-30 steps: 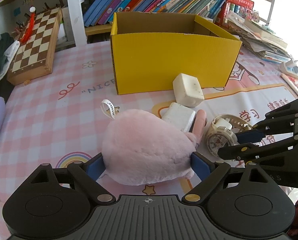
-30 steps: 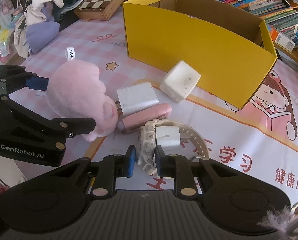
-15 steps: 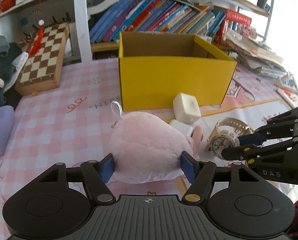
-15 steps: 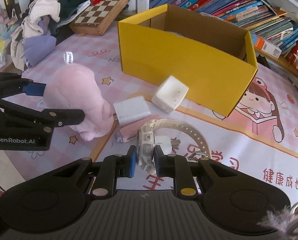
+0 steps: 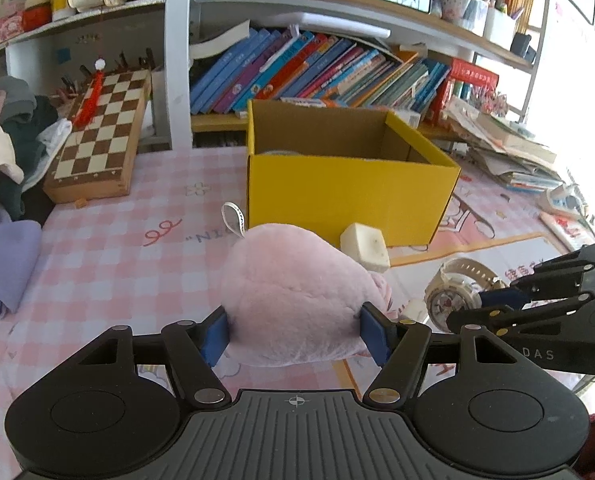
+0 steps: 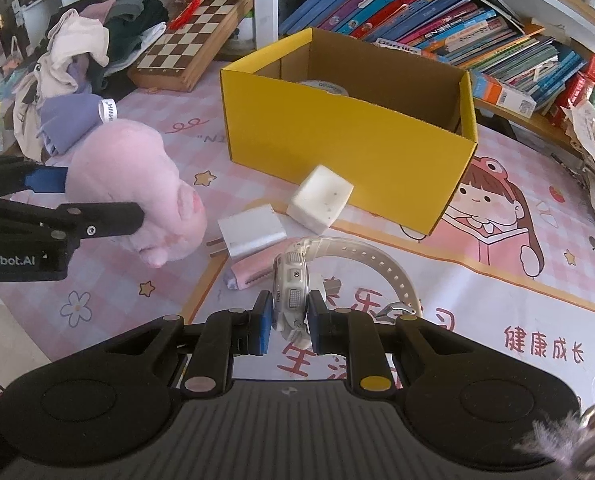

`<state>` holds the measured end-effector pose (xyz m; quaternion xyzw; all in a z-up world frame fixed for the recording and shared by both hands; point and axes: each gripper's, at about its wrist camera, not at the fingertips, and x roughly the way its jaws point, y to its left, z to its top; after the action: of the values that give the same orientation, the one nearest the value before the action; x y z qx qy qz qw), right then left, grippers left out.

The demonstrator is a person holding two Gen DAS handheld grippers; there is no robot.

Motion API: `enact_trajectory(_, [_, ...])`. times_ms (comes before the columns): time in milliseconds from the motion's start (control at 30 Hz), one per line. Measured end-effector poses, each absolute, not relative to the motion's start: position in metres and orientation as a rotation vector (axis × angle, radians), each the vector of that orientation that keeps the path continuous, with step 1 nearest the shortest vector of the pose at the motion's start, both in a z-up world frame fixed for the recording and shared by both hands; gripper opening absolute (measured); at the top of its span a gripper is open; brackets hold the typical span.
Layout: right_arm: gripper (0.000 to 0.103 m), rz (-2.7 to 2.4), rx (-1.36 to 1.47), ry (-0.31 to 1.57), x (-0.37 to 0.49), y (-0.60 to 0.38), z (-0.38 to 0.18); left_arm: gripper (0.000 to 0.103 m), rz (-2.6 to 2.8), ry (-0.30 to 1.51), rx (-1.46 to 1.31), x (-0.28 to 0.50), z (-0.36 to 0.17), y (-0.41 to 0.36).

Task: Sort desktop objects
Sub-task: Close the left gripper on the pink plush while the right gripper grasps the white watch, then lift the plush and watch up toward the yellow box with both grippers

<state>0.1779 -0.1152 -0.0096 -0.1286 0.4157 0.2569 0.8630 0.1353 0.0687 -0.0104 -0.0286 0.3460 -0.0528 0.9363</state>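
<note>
My left gripper (image 5: 295,332) is shut on a pink plush toy (image 5: 293,296) and holds it above the table; the toy also shows in the right wrist view (image 6: 137,188). My right gripper (image 6: 290,322) is shut on a white wristwatch (image 6: 297,284), lifted off the mat; the watch shows in the left wrist view (image 5: 453,296). An open yellow cardboard box (image 5: 349,188) stands beyond both, also in the right wrist view (image 6: 345,136). A white cube (image 6: 320,197), a white charger (image 6: 251,230) and a pink flat object (image 6: 253,268) lie on the mat before the box.
A chessboard (image 5: 101,140) leans at the back left. Clothes (image 6: 77,64) are piled on the left. Books (image 5: 317,72) fill the shelf behind the box, and loose papers (image 5: 509,148) are stacked at the right. Something round lies inside the box (image 6: 325,87).
Both grippers have risen and pulled back from the box. The plush toy and the watch have been lifted off the table with them.
</note>
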Motion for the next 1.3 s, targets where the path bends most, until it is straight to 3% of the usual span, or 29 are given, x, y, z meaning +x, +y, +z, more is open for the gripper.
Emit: enact_trajectory(1300, [0.018, 0.559, -0.235, 0.721, 0.22, -0.143, 0.062, 0.068, -0.168, 0.529, 0.018, 0.176, 0.042, 0.041])
